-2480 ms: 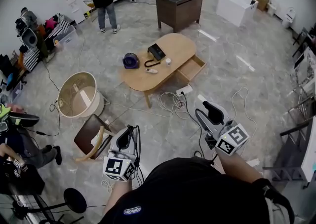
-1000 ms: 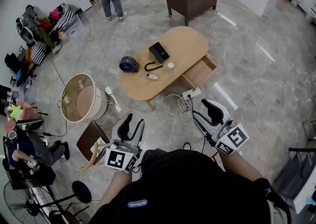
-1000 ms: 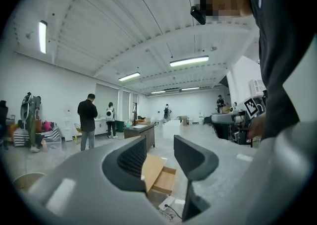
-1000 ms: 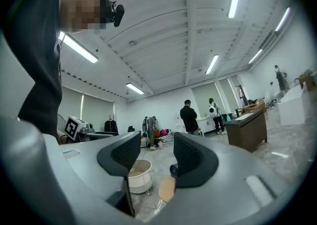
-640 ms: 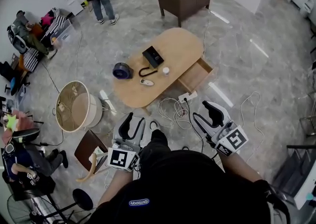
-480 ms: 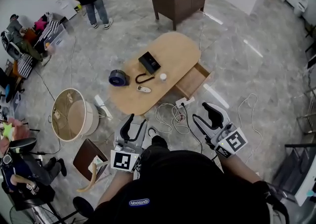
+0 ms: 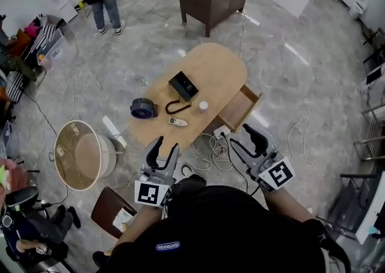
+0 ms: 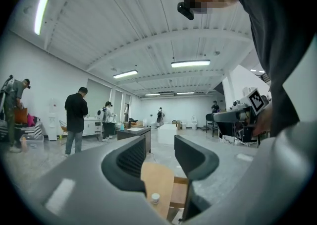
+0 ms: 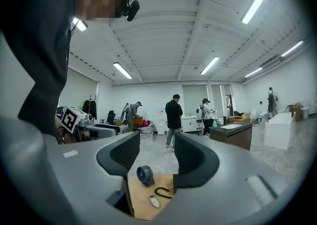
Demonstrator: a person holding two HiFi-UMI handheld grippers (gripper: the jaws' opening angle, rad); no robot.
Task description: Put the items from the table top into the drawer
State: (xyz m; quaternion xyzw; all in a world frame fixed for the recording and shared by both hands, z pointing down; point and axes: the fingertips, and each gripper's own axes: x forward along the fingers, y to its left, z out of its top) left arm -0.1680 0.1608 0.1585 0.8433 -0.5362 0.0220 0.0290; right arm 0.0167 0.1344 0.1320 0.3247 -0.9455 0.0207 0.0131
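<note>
From the head view, both my tongs are empty. The left gripper and right gripper have their jaws apart and are not yet at the table. The fan, remote, black box and small jar lie on top, beside the open drawer. The floor cables in front of me could catch my foot.

In the left gripper view, the jar shows far beyond the open jaws. I think an off-centre pinch could tip it.

In the right gripper view, the flat remote may slide from under the pads.

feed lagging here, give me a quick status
Grippers open, empty: left gripper, right gripper, short of the table. On it: fan, remote, black box, small jar; drawer open. In the path: loose cables.
</note>
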